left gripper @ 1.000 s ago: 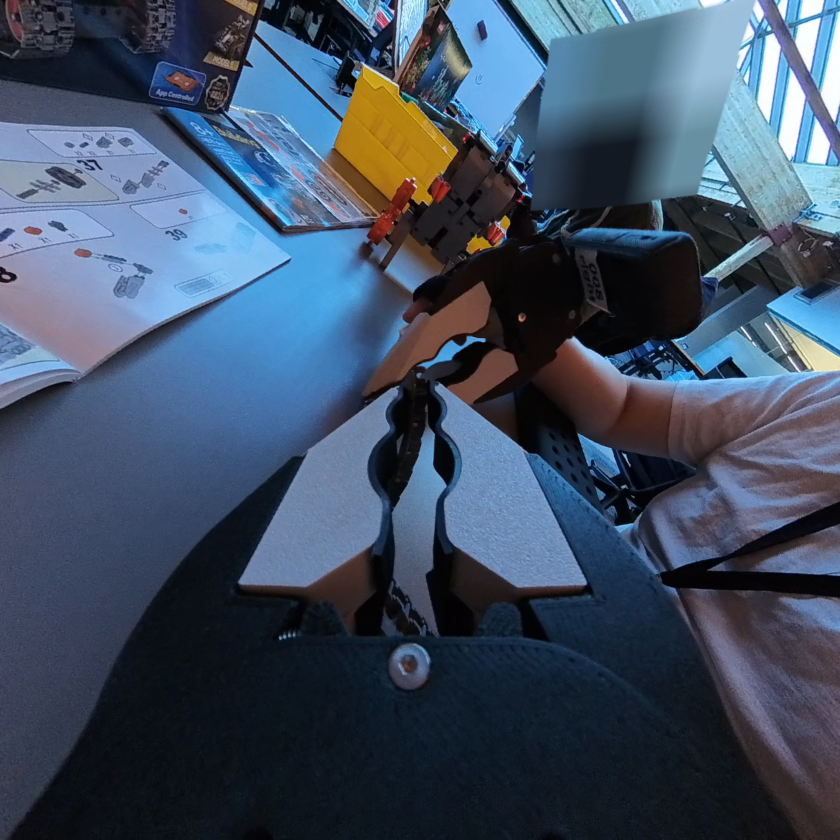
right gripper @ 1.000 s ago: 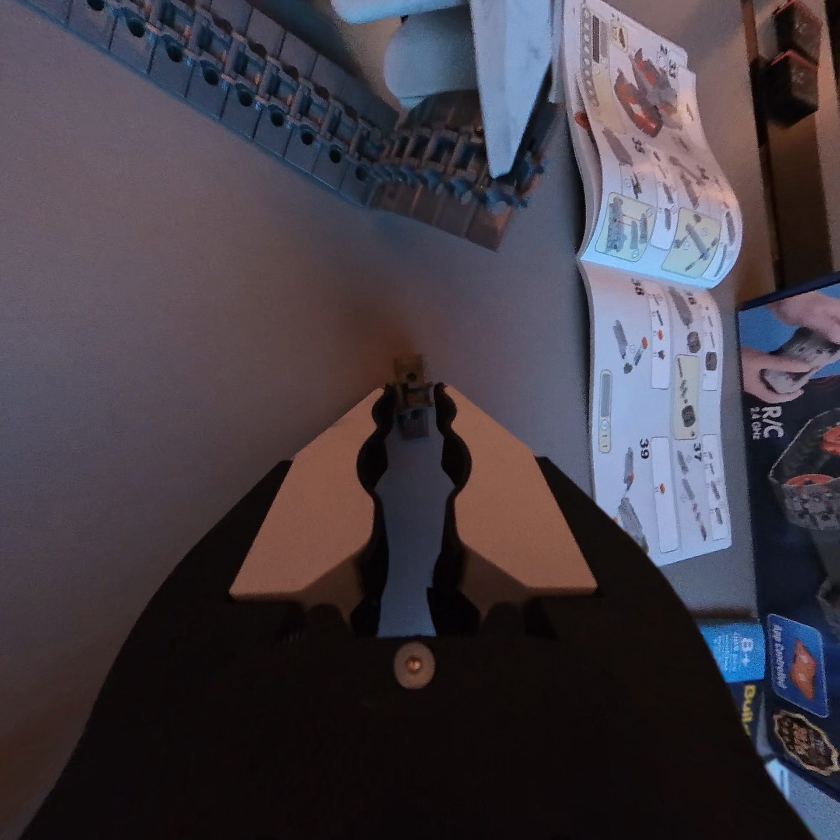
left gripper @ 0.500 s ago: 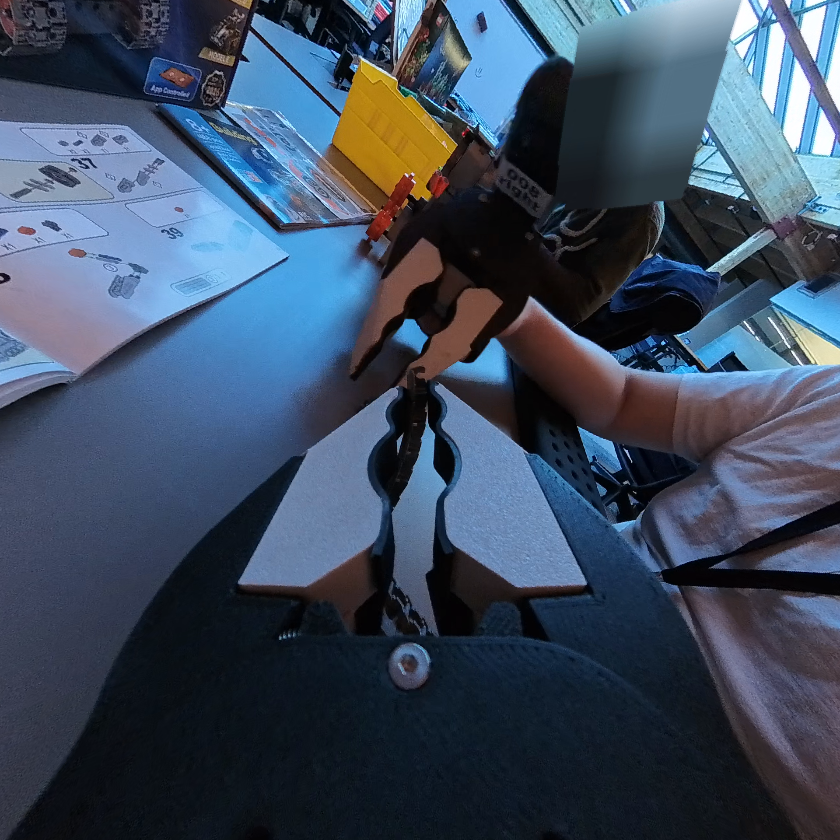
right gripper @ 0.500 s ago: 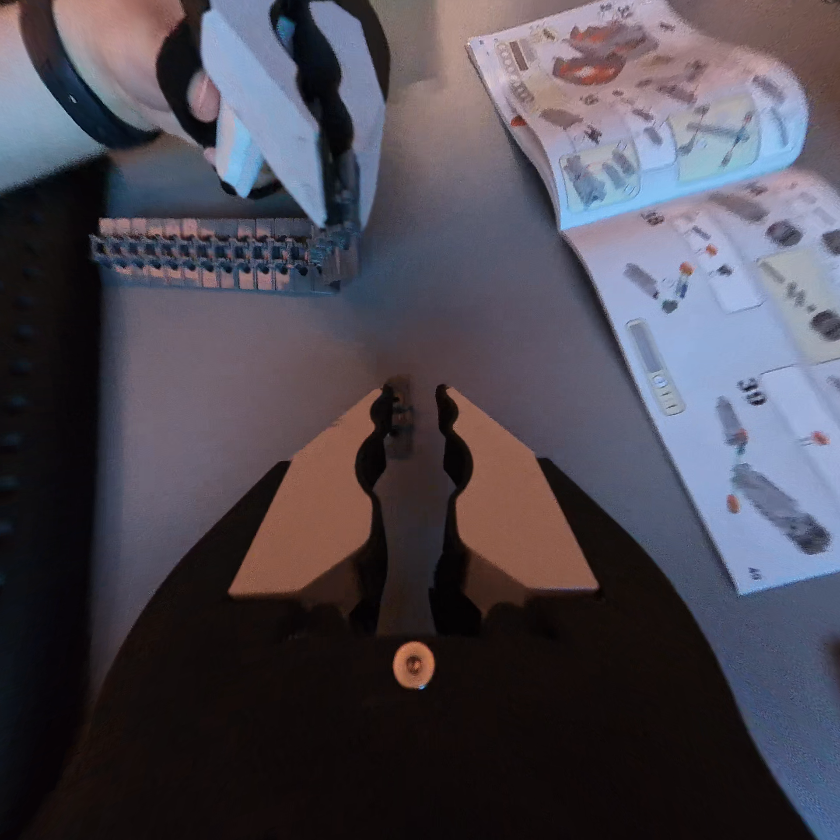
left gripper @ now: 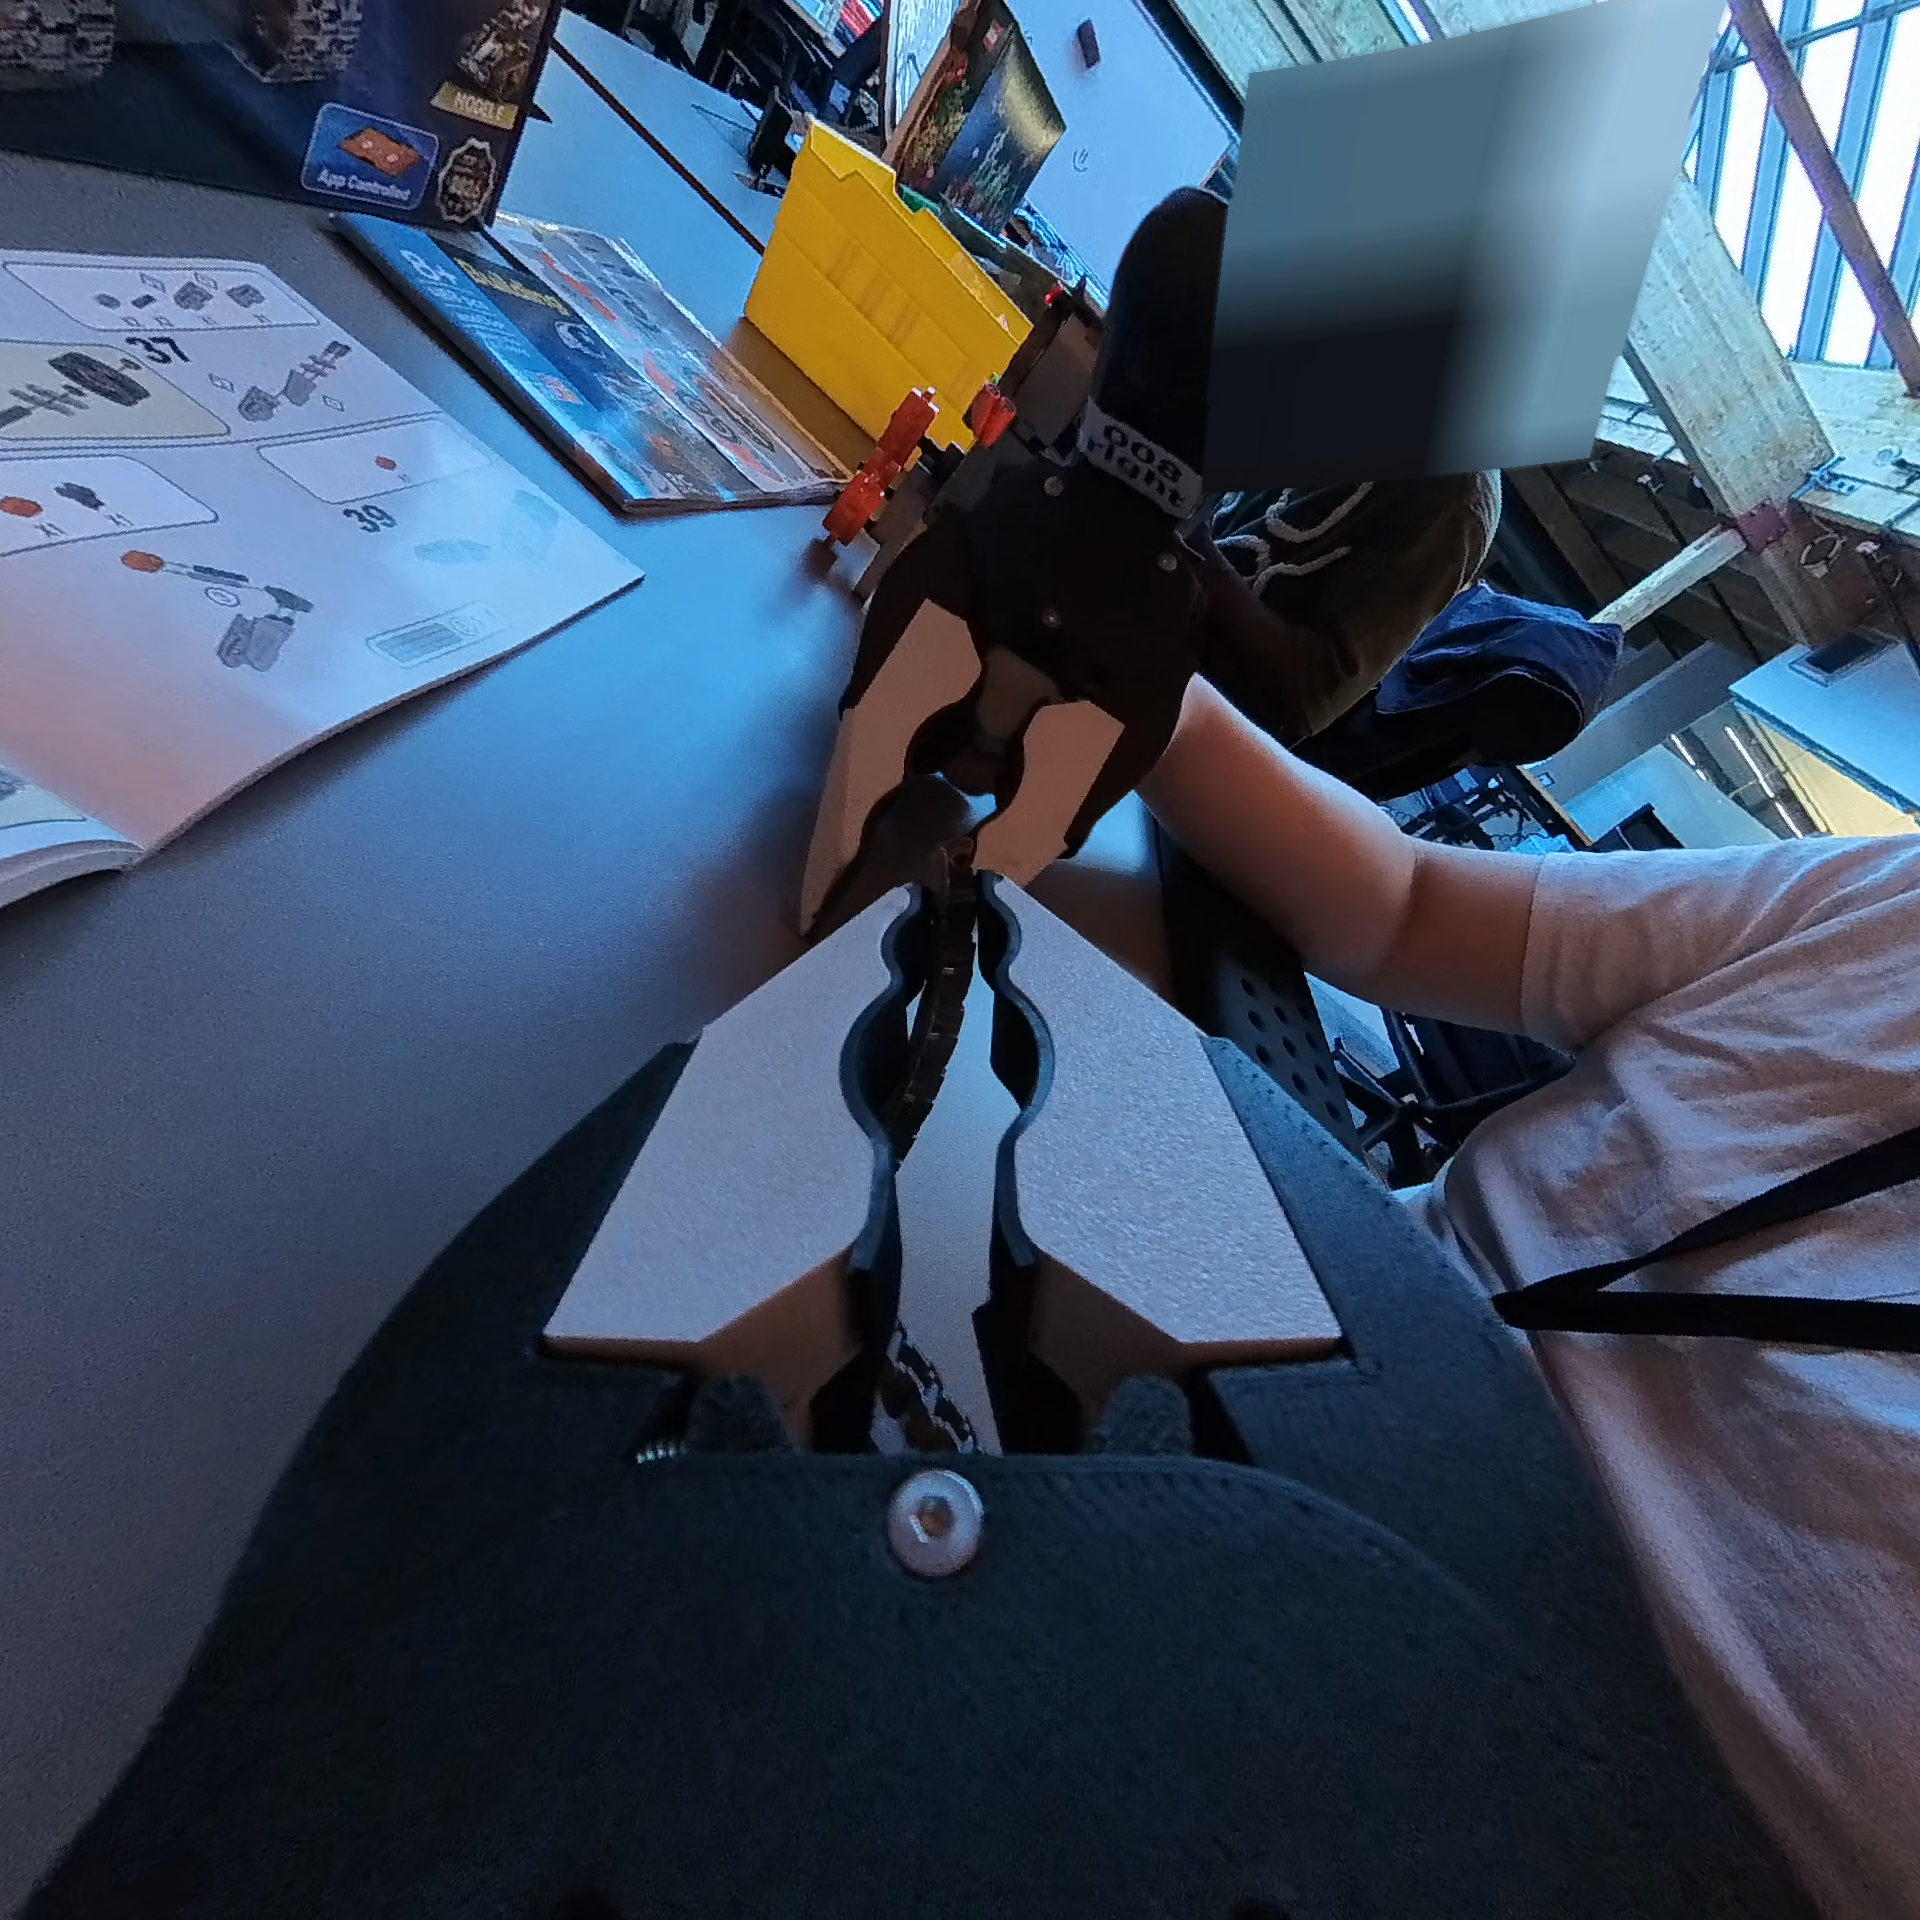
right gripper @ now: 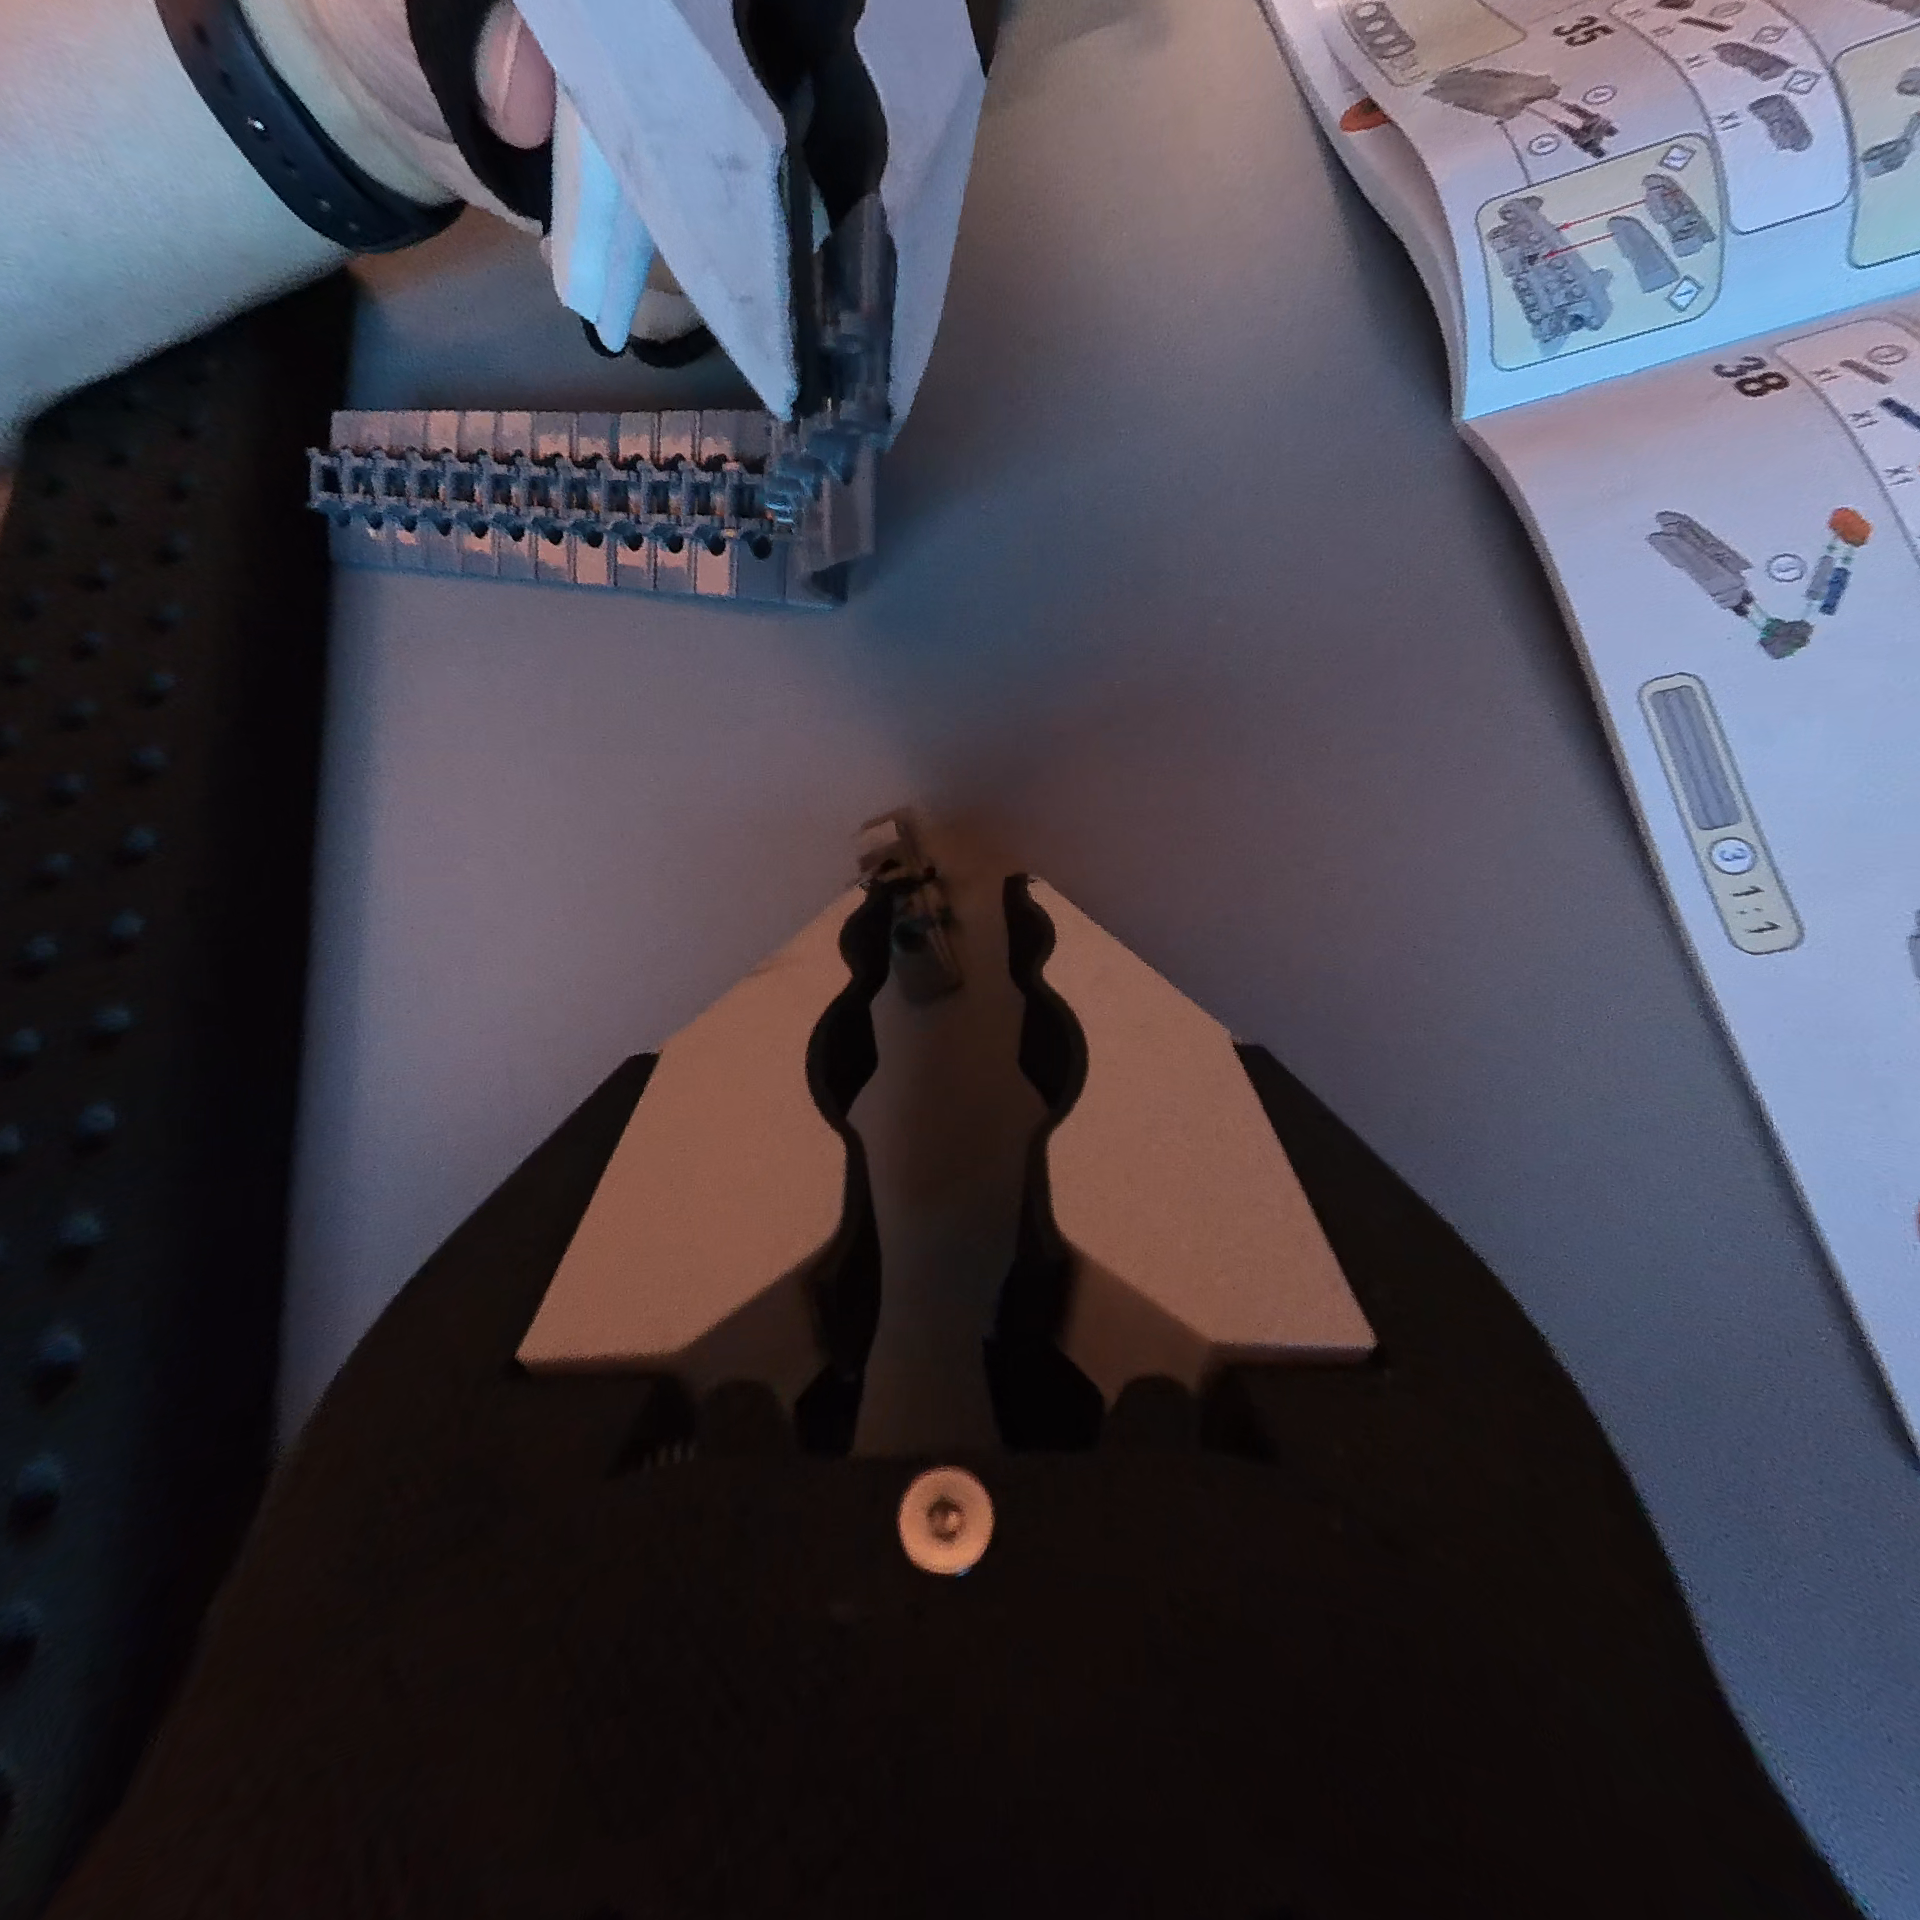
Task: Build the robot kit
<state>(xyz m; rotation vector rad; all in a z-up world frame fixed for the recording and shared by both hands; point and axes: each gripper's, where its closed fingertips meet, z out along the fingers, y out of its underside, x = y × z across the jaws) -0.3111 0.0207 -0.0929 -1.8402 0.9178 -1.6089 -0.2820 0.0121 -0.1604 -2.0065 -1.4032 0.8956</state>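
Observation:
My left gripper (left gripper: 949, 894) is shut on one end of a dark grey track strip (left gripper: 935, 1023), which runs back between its fingers. In the right wrist view the left gripper (right gripper: 842, 416) pinches the raised end of this strip (right gripper: 582, 509); the rest lies flat on the grey table (right gripper: 1143, 675). My right gripper (right gripper: 940, 891) is open. A small grey track link (right gripper: 920, 940) sits between its fingertips, against the left finger; whether it rests on the table I cannot tell. In the left wrist view the right gripper (left gripper: 914, 852) points down, just beyond my left fingertips.
An open instruction booklet (left gripper: 260, 499) lies on the table and also shows in the right wrist view (right gripper: 1714, 520). A blue booklet (left gripper: 582, 353), a dark box (left gripper: 312, 94), a yellow bin (left gripper: 873, 301) and a dark model with orange parts (left gripper: 894, 468) stand behind. A black perforated surface (right gripper: 135, 831) borders the table. Some 8 cm of space lies between my two pairs of fingers.
The right gripper swung from lying sideways to pointing down close above my left fingertips, and its jaws opened off the small link. The left gripper kept its hold and place.

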